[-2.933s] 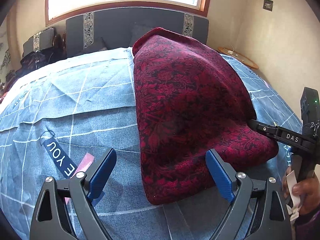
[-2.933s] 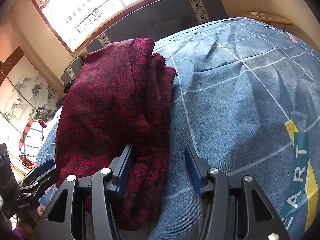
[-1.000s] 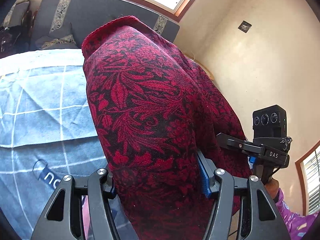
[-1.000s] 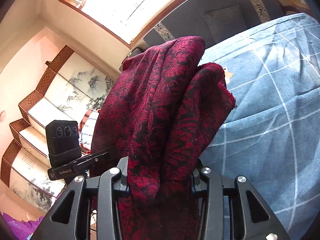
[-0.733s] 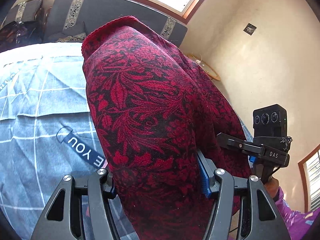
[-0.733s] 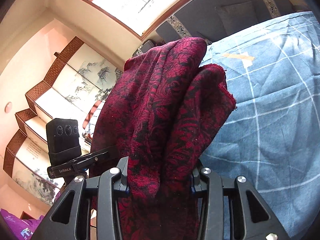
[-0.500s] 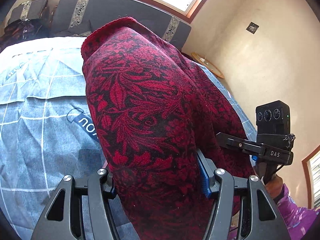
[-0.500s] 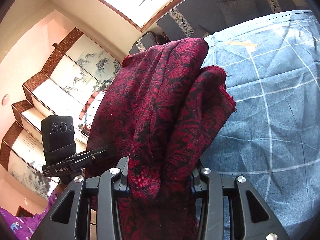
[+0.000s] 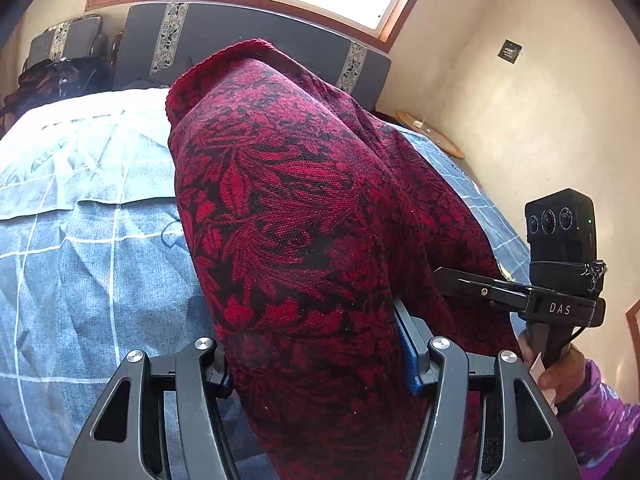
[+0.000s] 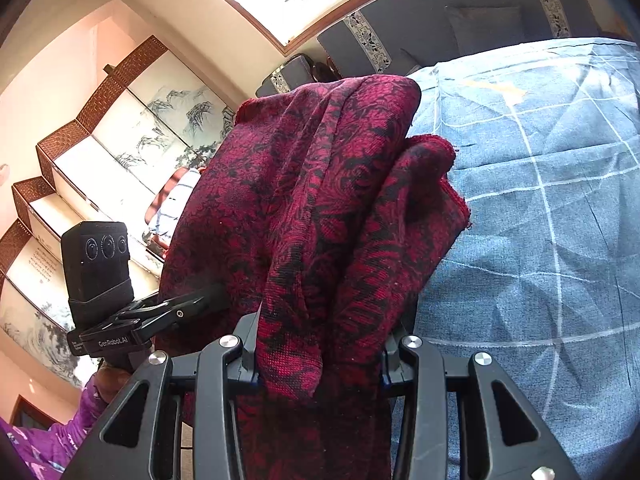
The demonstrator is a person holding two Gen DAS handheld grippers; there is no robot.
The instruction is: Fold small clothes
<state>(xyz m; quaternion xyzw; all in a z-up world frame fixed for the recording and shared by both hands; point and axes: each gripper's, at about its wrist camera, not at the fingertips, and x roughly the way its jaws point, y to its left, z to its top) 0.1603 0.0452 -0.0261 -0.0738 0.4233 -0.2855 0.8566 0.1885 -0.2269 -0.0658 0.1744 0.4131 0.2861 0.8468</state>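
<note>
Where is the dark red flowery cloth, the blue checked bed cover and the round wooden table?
Dark red flowery cloth (image 9: 304, 216): left wrist view, middle of the folded cloth.
Blue checked bed cover (image 10: 560, 240): right wrist view, bare part beside the cloth.
Round wooden table (image 9: 430, 134): left wrist view, its top.

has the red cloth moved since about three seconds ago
Yes. The red cloth lay on the blue bedspread then; now it is lifted off it, clamped in both the left tool and right tool.
</note>
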